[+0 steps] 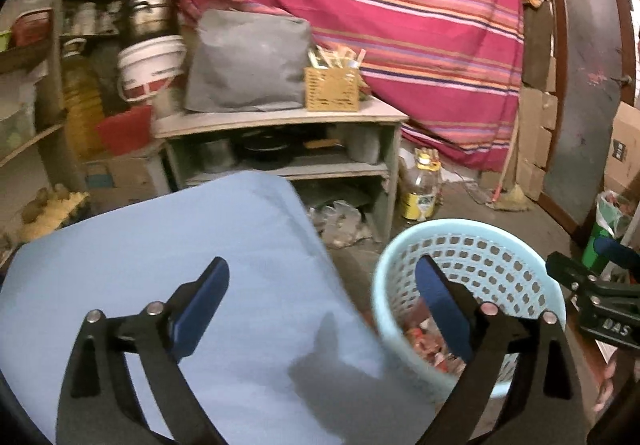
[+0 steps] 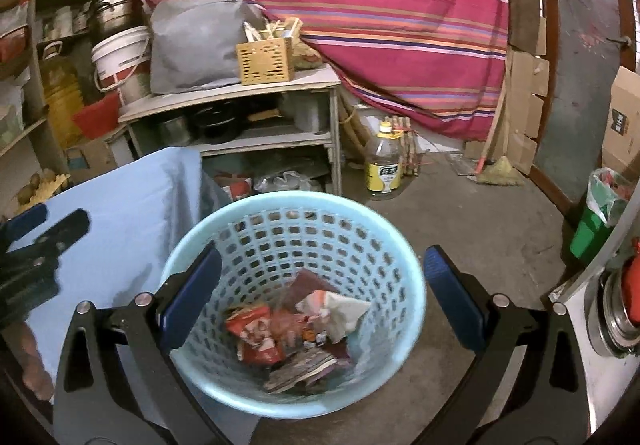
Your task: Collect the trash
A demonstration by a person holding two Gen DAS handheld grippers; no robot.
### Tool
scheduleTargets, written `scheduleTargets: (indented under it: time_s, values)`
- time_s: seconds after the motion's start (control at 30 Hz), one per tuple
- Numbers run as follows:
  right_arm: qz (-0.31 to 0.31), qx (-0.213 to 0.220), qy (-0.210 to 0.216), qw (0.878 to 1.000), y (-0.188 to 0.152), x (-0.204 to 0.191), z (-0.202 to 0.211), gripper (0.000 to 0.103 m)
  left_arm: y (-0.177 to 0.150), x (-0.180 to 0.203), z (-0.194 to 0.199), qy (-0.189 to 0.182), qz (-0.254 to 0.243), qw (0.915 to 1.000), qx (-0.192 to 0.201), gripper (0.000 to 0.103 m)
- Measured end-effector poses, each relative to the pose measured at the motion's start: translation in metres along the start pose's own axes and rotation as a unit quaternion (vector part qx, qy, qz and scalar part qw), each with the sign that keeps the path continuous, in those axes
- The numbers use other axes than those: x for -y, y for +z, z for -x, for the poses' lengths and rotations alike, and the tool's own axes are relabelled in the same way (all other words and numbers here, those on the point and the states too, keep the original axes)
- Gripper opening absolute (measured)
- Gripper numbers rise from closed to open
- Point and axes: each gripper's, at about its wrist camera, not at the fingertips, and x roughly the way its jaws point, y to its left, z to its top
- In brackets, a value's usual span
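Observation:
A light blue perforated basket [image 2: 256,233] stands on the floor and holds several crumpled wrappers [image 2: 296,329], red, white and brown. My right gripper [image 2: 324,297] is open and empty, just above the basket's mouth. My left gripper [image 1: 324,309] is open and empty over a blue cloth-covered surface [image 1: 160,269], with its right finger over the basket [image 1: 480,257]. The right gripper's tip shows at the right edge of the left wrist view [image 1: 592,293]; the left gripper shows at the left edge of the right wrist view [image 2: 36,249].
A low shelf unit [image 2: 240,93] with a grey bag [image 2: 192,45] and a wooden box [image 2: 266,59] stands behind. A plastic bottle [image 2: 384,165] is on the floor. A striped red cloth [image 2: 380,5] hangs behind. A green bin [image 2: 592,221] is at right.

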Motion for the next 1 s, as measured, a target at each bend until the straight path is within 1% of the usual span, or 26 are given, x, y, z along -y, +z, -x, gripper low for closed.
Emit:
scheduleTargets:
  time_s: [0.1,0.2,0.27,0.37,0.47,0.67,0.7,0.77,0.9,0.97,1.0]
  values:
    - [-0.002,0.002,0.020,1.000,-0.008,-0.016,0.012,0.099,-0.008,-0.021,0.028,0.012,0.013,0.9997,0.016,0.098]
    - [0.005,0.008,0.034,0.999,-0.018,-0.034,0.027,0.099,-0.015,-0.037,0.053,0.029,0.016,0.9991,0.027,0.098]
    - [0.015,0.014,0.039,0.999,-0.025,-0.047,0.038,0.099,-0.024,-0.052,0.073,0.047,0.014,0.9982,0.035,0.099]
    - [0.031,0.020,0.036,0.999,-0.037,-0.064,0.055,0.099,-0.044,-0.072,0.104,0.075,0.014,0.9962,0.042,0.099]
    - [0.031,0.023,0.059,0.998,-0.055,-0.088,0.078,0.099,-0.067,-0.092,0.132,0.094,0.022,0.9945,0.039,0.099]
    - [0.053,0.029,0.085,0.995,-0.092,-0.132,0.105,0.099,-0.109,-0.127,0.171,0.107,0.049,0.9925,0.034,0.099]
    - [0.055,0.032,0.089,0.994,-0.099,-0.139,0.109,0.099,-0.114,-0.131,0.175,0.113,0.049,0.9918,0.036,0.099]
    - [0.060,0.034,0.097,0.993,-0.113,-0.150,0.114,0.099,-0.132,-0.143,0.187,0.136,0.050,0.9886,0.039,0.099]
    - [0.070,0.038,0.115,0.990,-0.139,-0.171,0.121,0.099,-0.161,-0.161,0.200,0.160,0.063,0.9846,0.033,0.099]
    - [0.071,0.051,0.125,0.988,-0.143,-0.177,0.128,0.099,-0.172,-0.171,0.207,0.174,0.074,0.9814,0.035,0.099]
    - [0.074,0.063,0.127,0.987,-0.146,-0.183,0.132,0.099,-0.178,-0.175,0.212,0.185,0.079,0.9786,0.042,0.099]
